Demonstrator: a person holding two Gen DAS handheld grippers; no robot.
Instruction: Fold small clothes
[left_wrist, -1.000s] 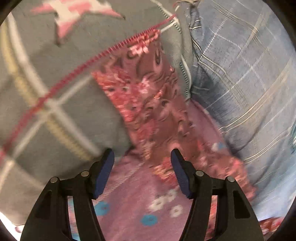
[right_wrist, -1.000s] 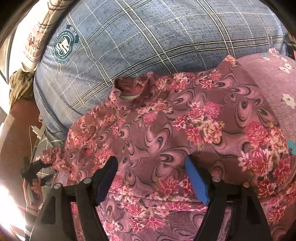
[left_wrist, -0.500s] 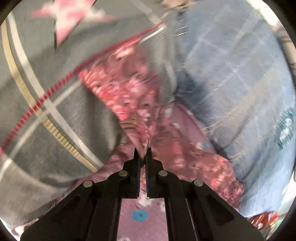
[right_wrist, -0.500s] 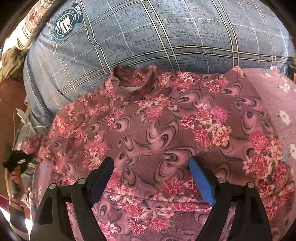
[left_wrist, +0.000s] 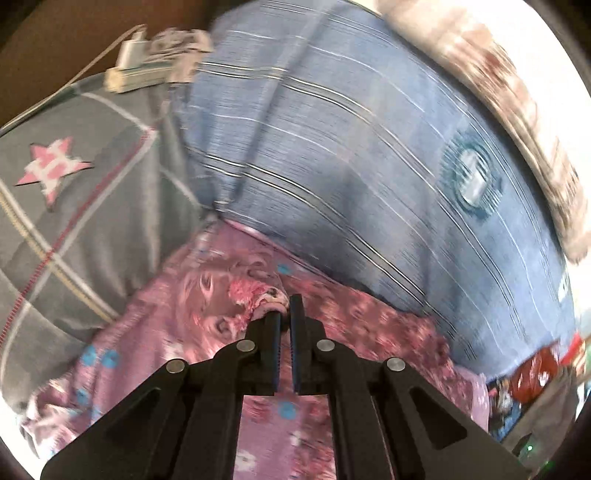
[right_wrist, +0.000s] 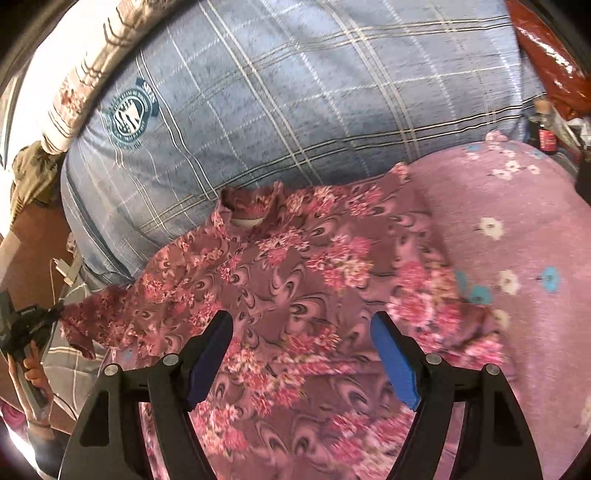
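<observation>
A small long-sleeved top (right_wrist: 295, 288), mauve with pink flowers, lies spread on the bed with its collar toward the pillow. My left gripper (left_wrist: 284, 306) is shut on the end of one sleeve (left_wrist: 258, 291), which bunches at its tips. In the right wrist view that gripper (right_wrist: 55, 312) shows at the far left, holding the sleeve (right_wrist: 96, 317) stretched out and lifted. My right gripper (right_wrist: 301, 321) hovers over the body of the top. Its jaws are wide and closing a little, and the pads press on nothing.
A big blue plaid pillow (right_wrist: 295, 92) lies behind the top. A grey quilt with a pink star (left_wrist: 74, 203) sits to the left, with a charger and power strip (left_wrist: 136, 70) beyond it. Pink flowered bedsheet (right_wrist: 517, 240) spreads to the right, a small bottle (right_wrist: 546, 136) at its far edge.
My left gripper went from open to shut on the sleeve end, then lifted and swung it away from the grey quilt. The right gripper drew back slightly above the top.
</observation>
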